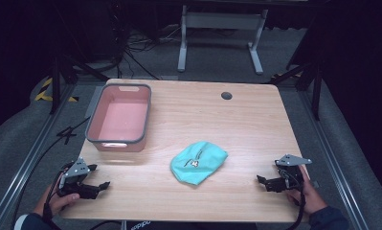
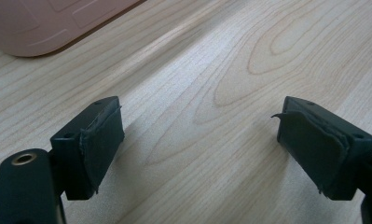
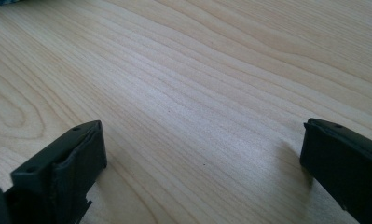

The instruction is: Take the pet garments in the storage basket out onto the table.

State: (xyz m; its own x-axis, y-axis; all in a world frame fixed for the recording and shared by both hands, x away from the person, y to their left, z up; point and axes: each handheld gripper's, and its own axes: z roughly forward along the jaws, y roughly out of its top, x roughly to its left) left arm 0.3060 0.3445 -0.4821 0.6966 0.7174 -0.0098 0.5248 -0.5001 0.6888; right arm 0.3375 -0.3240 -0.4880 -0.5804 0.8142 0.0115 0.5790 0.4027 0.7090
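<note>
- Room: dark, with grey carpet lying around a light wooden worktop (image 1: 255, 120); a white desk frame (image 1: 222, 33) is standing behind it.
- Pink bin (image 1: 119, 117): sitting empty at the worktop's far left, its long axis running away from the person.
- Teal cloth (image 1: 198, 162): lying bunched at the near centre, well apart from the bin, its long axis slanting from near left to far right.
- Left tool (image 1: 101, 184): resting at the near left corner, jaws standing wide with bare wood between them, as the left gripper view is showing; a corner of the bin is peeking in at that view's top left.
- Right tool (image 1: 261, 179): resting at the near right edge, jaws also spread and gripping nothing.
- Key relation: both tools are pointing inward at the cloth lying between them; the right one is looking slightly nearer, while the left one is sitting closer to the bin.
</note>
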